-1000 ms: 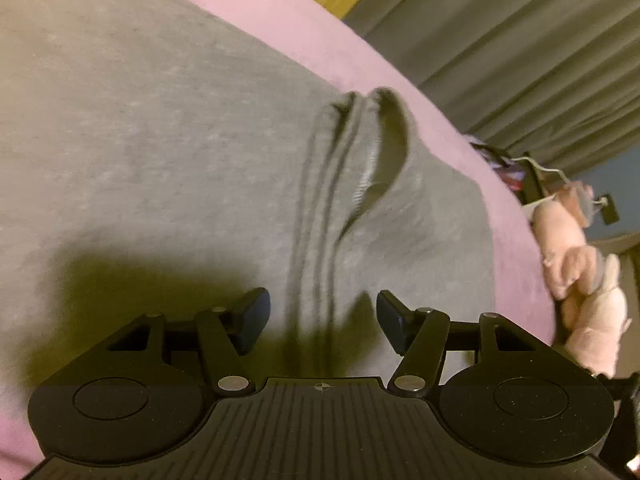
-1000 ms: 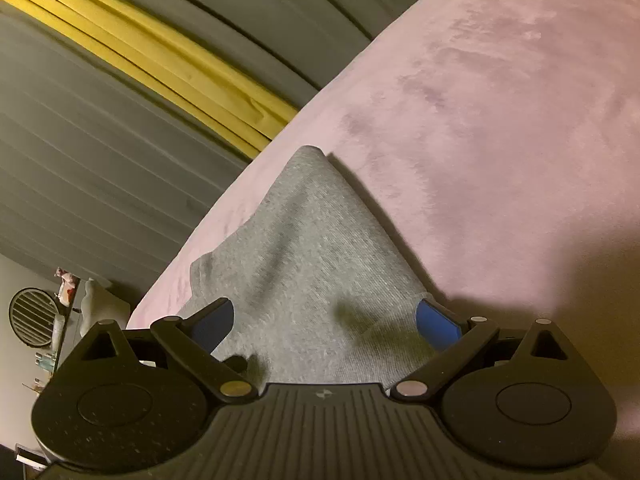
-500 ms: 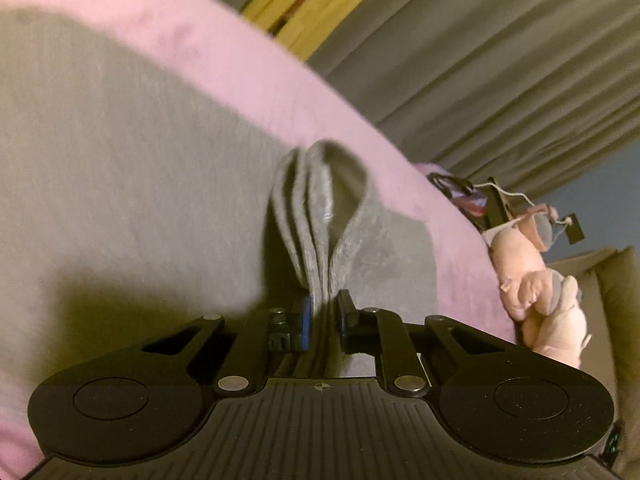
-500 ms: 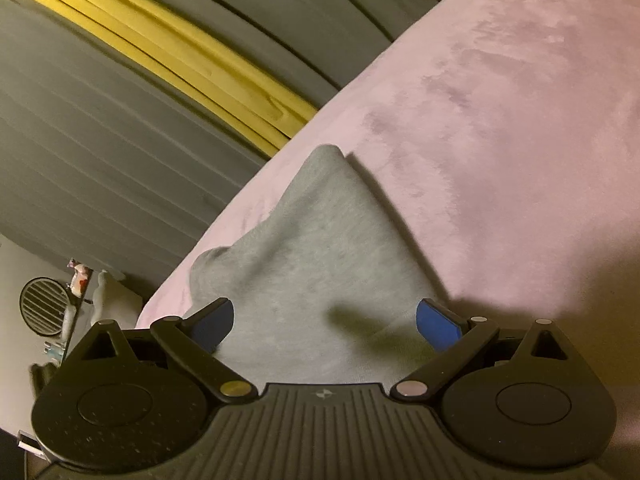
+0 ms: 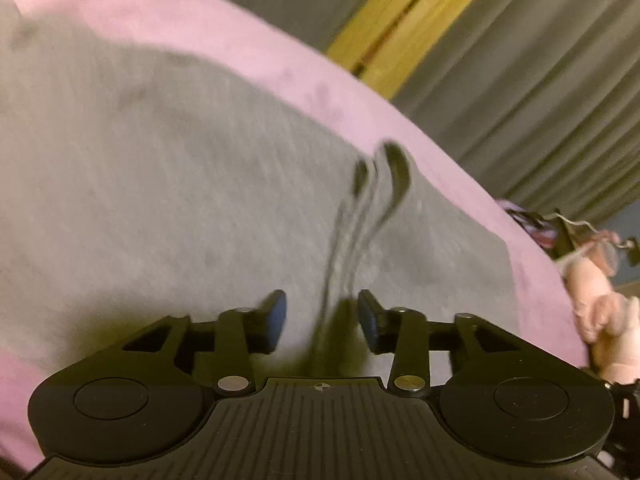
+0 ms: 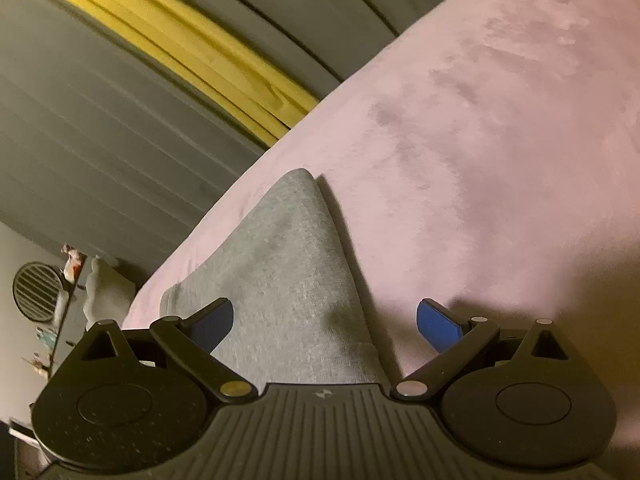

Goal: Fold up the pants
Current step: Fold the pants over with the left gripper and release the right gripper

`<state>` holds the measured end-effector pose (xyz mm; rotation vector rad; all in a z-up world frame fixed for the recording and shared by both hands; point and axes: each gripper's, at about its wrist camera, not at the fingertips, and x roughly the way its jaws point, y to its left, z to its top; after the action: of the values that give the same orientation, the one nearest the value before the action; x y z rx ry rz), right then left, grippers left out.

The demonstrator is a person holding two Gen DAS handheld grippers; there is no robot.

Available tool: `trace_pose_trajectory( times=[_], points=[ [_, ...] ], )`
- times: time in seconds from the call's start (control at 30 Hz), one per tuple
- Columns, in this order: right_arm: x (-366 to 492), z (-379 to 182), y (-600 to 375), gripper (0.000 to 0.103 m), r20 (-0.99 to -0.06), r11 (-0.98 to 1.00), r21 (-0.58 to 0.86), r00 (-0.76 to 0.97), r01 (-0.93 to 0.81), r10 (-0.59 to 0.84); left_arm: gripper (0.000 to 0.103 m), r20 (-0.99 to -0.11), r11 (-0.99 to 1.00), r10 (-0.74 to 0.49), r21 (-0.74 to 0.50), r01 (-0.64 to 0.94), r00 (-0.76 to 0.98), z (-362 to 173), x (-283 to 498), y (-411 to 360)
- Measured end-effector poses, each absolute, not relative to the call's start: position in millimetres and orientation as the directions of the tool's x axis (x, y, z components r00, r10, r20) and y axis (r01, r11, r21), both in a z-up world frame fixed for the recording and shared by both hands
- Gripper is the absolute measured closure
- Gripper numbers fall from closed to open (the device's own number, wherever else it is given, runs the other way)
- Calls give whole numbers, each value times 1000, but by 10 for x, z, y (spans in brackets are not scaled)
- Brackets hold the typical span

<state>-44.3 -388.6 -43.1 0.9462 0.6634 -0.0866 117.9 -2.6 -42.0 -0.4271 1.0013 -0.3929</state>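
Left tongs point(image 5: 320, 316): jaws opening, a raised ridge of the grey pants point(image 5: 160, 200) seen between the blue pads point(image 5: 274, 314), no pad pressing on it. Right tongs point(image 6: 324, 320): jaws spread wide, poised over a tapering end of the pants point(image 6: 288, 264), nothing gripped. The pants are laid flat on a pink bed cover point(image 6: 480, 140). Grey curtains point(image 5: 540, 80) are noted behind; a pink plush toy point(image 5: 600, 312) is seen beside the bed.

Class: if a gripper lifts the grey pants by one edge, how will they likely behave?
The grey pants will probably droop: a ridge of cloth is already bunched ahead of the opening left gripper. Likely light, as they lie flat on the pink blanket.
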Motion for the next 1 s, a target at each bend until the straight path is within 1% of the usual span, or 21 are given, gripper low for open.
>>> trace_pose_trajectory(
  times=[0.03,0.1,0.13,0.17,0.23,0.27,0.33,0.37,0.4,0.43,0.47,0.5,0.53,0.6,0.67,0.73,0.77,0.8,0.9,1.0],
  points=[
    [-437,-423,-3870,5,-562,604,718,799,345,212,56,-716,846,-512,-515,135,474,-439,1184,-76],
    [-417,-405,-3841,5,-571,620,705,794,343,210,40,-714,838,-534,-518,171,454,-498,1177,-256],
    [-407,-397,-3820,5,-574,630,699,791,339,211,39,-712,834,-542,-521,181,447,-529,1184,-290],
    [-398,-385,-3797,5,-576,640,692,790,333,212,42,-711,834,-542,-520,184,448,-556,1186,-332],
    [-383,-346,-3740,5,-581,669,671,788,319,206,73,-717,852,-512,-492,176,473,-570,1172,-349],
    [-374,-326,-3709,5,-582,684,661,787,310,205,79,-725,859,-502,-483,172,472,-580,1187,-352],
    [-354,-279,-3637,9,-585,718,635,785,286,204,82,-705,842,-522,-515,159,481,-591,1195,-317],
    [-339,-254,-3595,15,-585,734,622,784,272,206,86,-692,838,-525,-523,158,495,-579,1190,-288],
    [-327,-226,-3549,27,-588,753,605,783,260,202,89,-680,841,-518,-516,163,519,-550,1171,-275],
    [-319,-192,-3486,35,-589,776,581,785,246,193,90,-669,847,-507,-504,170,543,-496,1131,-238],
    [-307,-170,-3430,47,-590,793,563,785,231,190,91,-652,842,-512,-509,177,560,-434,1116,-218],
    [-288,-152,-3369,50,-592,811,544,783,216,189,101,-635,837,-515,-516,179,577,-400,1099,-198],
    [-258,-144,-3304,50,-600,829,523,777,201,190,102,-627,853,-483,-493,169,611,-345,1065,-164],
    [-186,-156,-3177,50,-630,861,474,755,186,184,102,-624,903,-394,-401,157,675,-241,1005,-138],
    [-69,-219,-3031,50,-688,897,404,706,178,170,100,-627,932,-333,-332,146,704,-202,1007,-119],
    [72,-304,-2886,50,-753,933,314,644,175,133,94,-637,922,-367,-345,174,678,-203,1036,-128],
    [110,-326,-2839,50,-765,942,287,634,173,116,84,-642,917,-383,-348,193,664,-205,1041,-152],
    [136,-343,-2803,49,-763,945,280,636,169,113,74,-643,917,-389,-337,213,660,-197,1052,-209],
    [122,-367,-2844,49,-721,921,351,676,168,152,69,-624,910,-415,-303,285,662,-114,1042,-447],
    [59,-357,-2995,49,-664,878,432,731,205,157,65,-599,880,-475,-316,355,644,-55,1064,-688]
  ],
)
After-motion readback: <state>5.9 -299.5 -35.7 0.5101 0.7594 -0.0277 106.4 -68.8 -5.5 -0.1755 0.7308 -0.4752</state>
